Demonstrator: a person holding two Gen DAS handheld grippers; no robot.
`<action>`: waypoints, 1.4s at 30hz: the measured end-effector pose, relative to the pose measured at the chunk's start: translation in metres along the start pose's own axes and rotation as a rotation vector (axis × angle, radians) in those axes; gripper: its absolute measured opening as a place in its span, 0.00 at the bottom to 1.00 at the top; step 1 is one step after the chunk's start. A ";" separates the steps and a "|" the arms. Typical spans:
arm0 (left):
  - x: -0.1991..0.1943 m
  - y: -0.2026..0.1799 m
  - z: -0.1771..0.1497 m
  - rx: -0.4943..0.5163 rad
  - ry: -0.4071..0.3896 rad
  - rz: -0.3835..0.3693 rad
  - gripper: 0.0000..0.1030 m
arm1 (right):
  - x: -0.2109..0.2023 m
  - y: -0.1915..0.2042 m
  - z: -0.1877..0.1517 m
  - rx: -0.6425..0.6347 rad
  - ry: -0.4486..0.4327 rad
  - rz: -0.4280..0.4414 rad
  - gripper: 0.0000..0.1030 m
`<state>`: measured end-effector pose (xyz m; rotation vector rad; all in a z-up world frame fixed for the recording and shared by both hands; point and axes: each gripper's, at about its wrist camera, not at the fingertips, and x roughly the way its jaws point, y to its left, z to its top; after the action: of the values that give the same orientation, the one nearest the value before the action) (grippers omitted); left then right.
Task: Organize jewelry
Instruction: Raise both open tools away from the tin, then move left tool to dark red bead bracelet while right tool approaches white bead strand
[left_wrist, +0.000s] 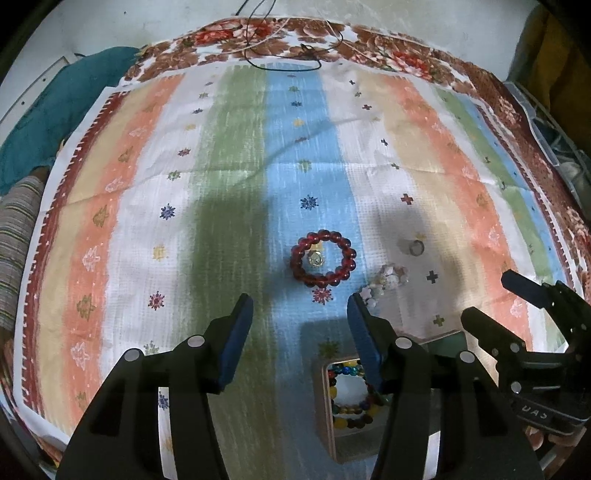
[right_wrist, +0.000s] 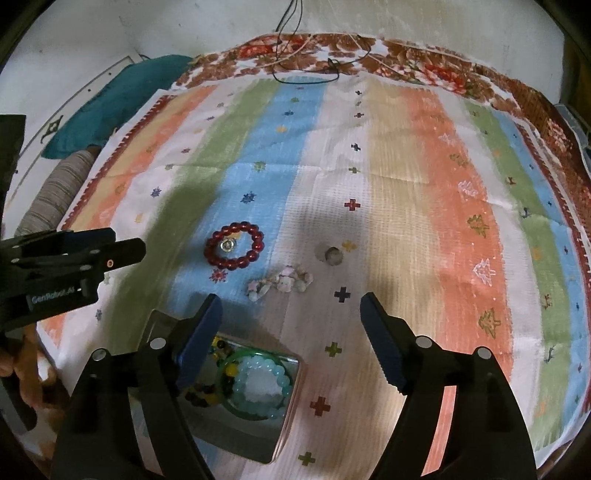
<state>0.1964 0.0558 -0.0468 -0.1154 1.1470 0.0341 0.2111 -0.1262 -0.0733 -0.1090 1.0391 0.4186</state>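
My left gripper (left_wrist: 300, 308) and right gripper (right_wrist: 291, 308) both hover with jaws spread apart, gripping nothing; on the blue stripe of the striped cloth (left_wrist: 236, 147) lies a red bead bracelet (left_wrist: 323, 257), glossy dark beads in a closed ring, with a small ring (left_wrist: 315, 259) inside it; just beside it sits a pale bead bracelet (right_wrist: 282, 282), bunched and blurred; near that a silver ring (right_wrist: 333, 254), too soft to read; near me the box (right_wrist: 284, 424) holds a light blue bracelet (right_wrist: 264, 384) and multicoloured beads (left_wrist: 347, 410), partly hidden behind my fingers.
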 end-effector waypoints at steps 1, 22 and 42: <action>0.001 0.000 0.001 0.000 0.000 0.000 0.53 | 0.001 0.000 0.000 -0.003 0.002 -0.002 0.75; 0.043 -0.003 0.016 0.015 0.085 0.028 0.53 | 0.043 -0.007 0.011 -0.002 0.103 -0.022 0.75; 0.084 -0.004 0.025 0.009 0.156 0.022 0.53 | 0.080 -0.014 0.020 0.000 0.176 -0.015 0.75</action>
<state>0.2536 0.0521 -0.1127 -0.0991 1.3042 0.0402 0.2676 -0.1101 -0.1331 -0.1554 1.2105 0.4005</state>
